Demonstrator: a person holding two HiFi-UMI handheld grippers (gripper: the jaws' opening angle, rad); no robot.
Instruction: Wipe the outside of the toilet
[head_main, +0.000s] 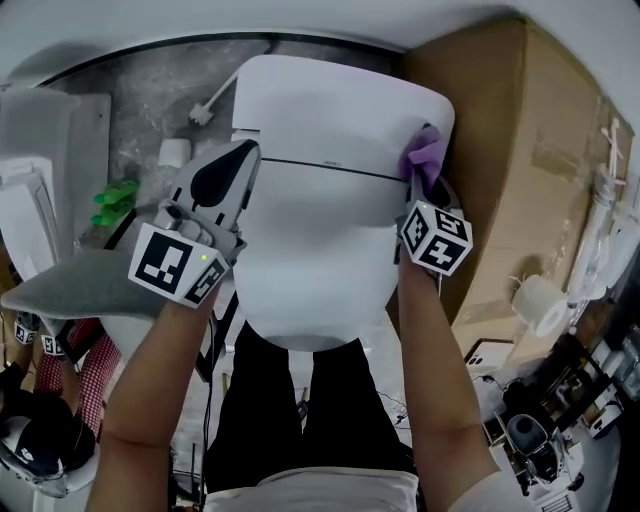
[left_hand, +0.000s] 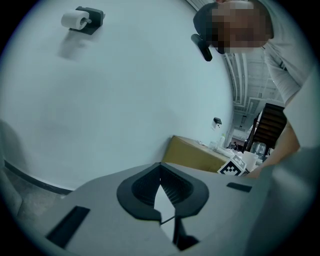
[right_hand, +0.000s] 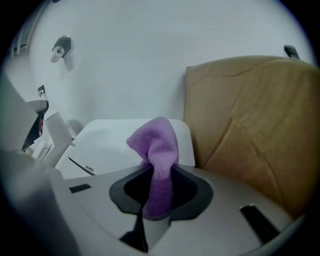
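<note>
A white toilet (head_main: 320, 200) with its lid down fills the middle of the head view. A purple cloth (head_main: 427, 152) is pressed against its upper right edge, and my right gripper (head_main: 420, 180) is shut on it. In the right gripper view the purple cloth (right_hand: 157, 145) stands up out of the right gripper (right_hand: 159, 172), with the toilet (right_hand: 110, 145) lid behind it. My left gripper (head_main: 243, 152) hovers at the toilet's left side, shut and holding nothing. The left gripper view shows the left gripper (left_hand: 160, 167) pointing up at a bare wall.
A large cardboard box (head_main: 530, 130) stands tight against the toilet's right side. A toilet-paper holder (left_hand: 82, 20) hangs on the wall. A green object (head_main: 115, 203) and a white roll (head_main: 175, 152) lie on the grey floor at left. Cluttered items (head_main: 540, 420) sit at lower right.
</note>
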